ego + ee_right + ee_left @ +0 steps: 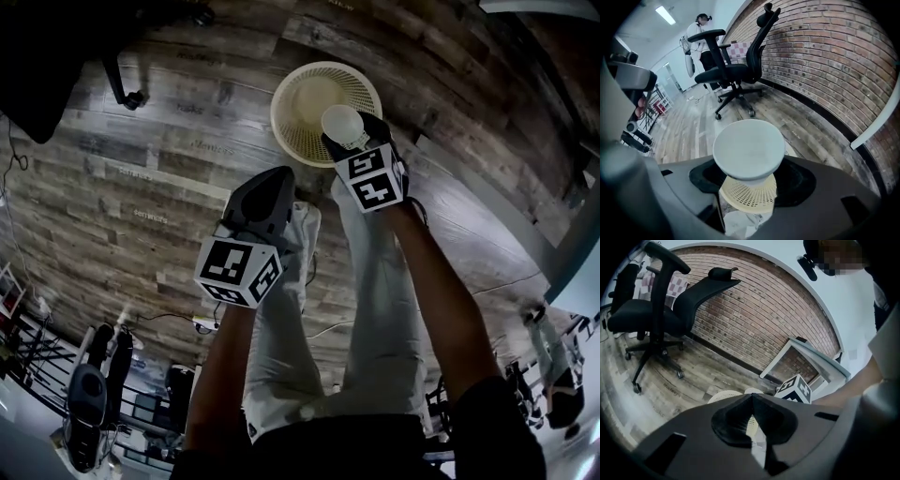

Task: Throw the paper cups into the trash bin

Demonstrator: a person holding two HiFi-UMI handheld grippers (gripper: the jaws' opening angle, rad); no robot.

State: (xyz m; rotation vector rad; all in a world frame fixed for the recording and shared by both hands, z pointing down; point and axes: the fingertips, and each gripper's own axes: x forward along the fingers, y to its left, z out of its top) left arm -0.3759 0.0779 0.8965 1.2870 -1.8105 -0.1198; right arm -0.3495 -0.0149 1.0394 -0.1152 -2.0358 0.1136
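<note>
Right gripper view: round white paper cup (749, 147) pinched in right tool (749, 177) over cream mesh trash bin (749, 199); left tool (751, 401) pressed together.

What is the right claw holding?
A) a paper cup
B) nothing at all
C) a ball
A: the right claw is closed on a white cup, with the mesh bin showing below it.
</note>
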